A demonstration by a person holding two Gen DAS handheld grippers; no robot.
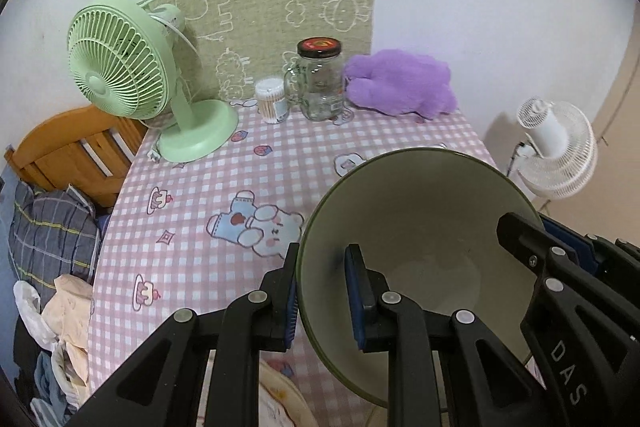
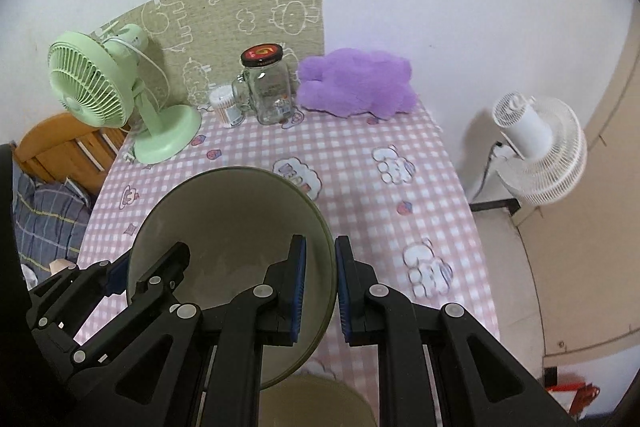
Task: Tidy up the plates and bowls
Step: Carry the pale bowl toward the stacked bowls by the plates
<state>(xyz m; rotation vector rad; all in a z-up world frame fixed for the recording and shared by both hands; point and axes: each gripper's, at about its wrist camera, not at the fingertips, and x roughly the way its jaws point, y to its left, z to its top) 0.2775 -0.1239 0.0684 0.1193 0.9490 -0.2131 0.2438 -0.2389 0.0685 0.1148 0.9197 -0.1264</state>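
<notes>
A bowl (image 1: 424, 227), olive-green outside and cream inside, is held tilted above the pink checked table (image 1: 240, 187). My left gripper (image 1: 322, 291) straddles its left rim, one blue-padded finger outside and one inside. My right gripper (image 2: 320, 285) straddles the opposite rim of the same bowl (image 2: 232, 219) the same way. Each gripper shows in the other's view, at the bowl's far rim. Another olive-green dish (image 2: 316, 403) lies below, at the table's near edge, mostly hidden by my right gripper.
At the table's back stand a green desk fan (image 1: 132, 75), a cotton-swab tub (image 1: 272, 99), a glass jar with a black lid (image 1: 320, 79) and a purple plush (image 1: 400, 83). A white floor fan (image 1: 556, 147) stands right of the table. A wooden bed with bedding (image 1: 52, 227) is on the left.
</notes>
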